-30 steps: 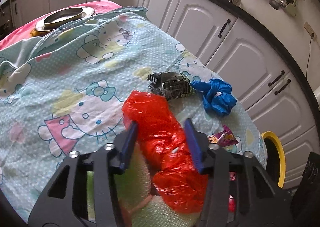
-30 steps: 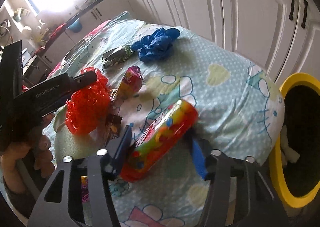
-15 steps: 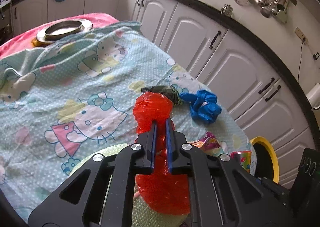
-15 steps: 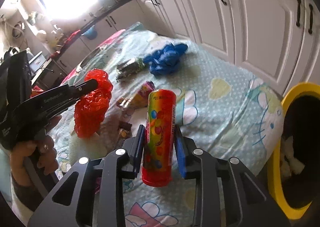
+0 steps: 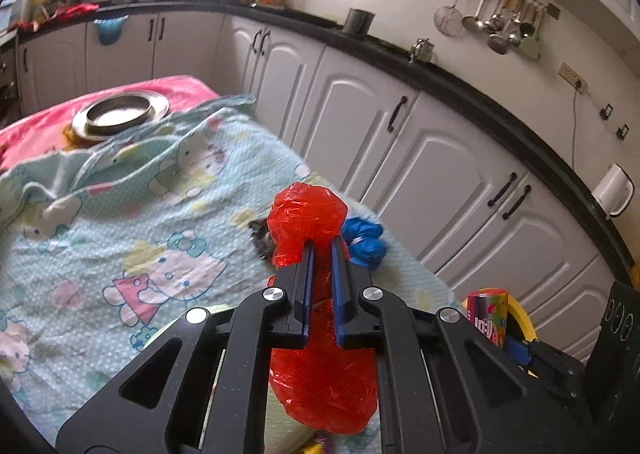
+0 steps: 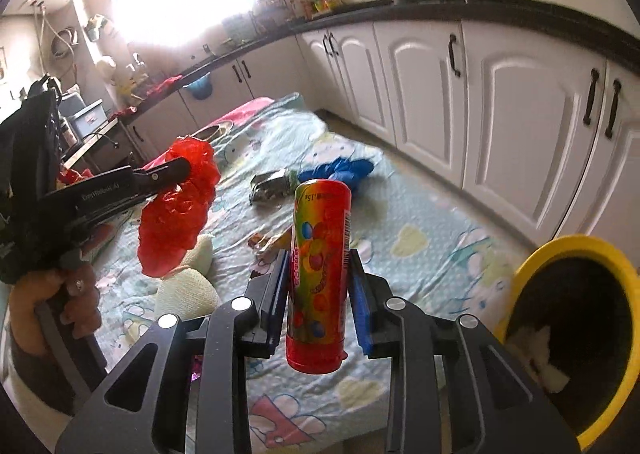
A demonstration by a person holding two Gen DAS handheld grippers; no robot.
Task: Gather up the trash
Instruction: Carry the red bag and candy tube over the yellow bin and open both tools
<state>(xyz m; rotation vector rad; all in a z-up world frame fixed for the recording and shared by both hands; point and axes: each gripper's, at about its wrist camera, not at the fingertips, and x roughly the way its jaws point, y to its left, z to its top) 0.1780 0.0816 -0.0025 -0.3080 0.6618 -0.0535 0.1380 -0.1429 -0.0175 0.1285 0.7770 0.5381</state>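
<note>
My left gripper [image 5: 320, 250] is shut on a crumpled red plastic bag [image 5: 308, 210], which hangs above the patterned cloth [image 5: 120, 214]; the same bag [image 6: 180, 210] and left gripper [image 6: 182, 168] show at the left of the right wrist view. My right gripper [image 6: 319, 260] is shut on a colourful candy tube [image 6: 320, 270], held upright off the cloth; the tube [image 5: 487, 314] peeks in at the lower right of the left wrist view. A blue bag [image 6: 340, 170], a dark foil wrapper [image 6: 270, 186] and small wrappers [image 6: 272, 242] lie on the cloth.
A yellow-rimmed bin [image 6: 576, 334] with white scraps inside stands at the lower right, beside the table's edge. White cabinets [image 6: 520, 134] run along the far side. A metal plate [image 5: 120, 116] sits at the table's far end. A pale green bubble-wrap piece [image 6: 188, 286] lies below the red bag.
Both grippers closed, the left on the red bag and the right on the candy tube, then rose off the cloth with them. The tube turned from lying to upright.
</note>
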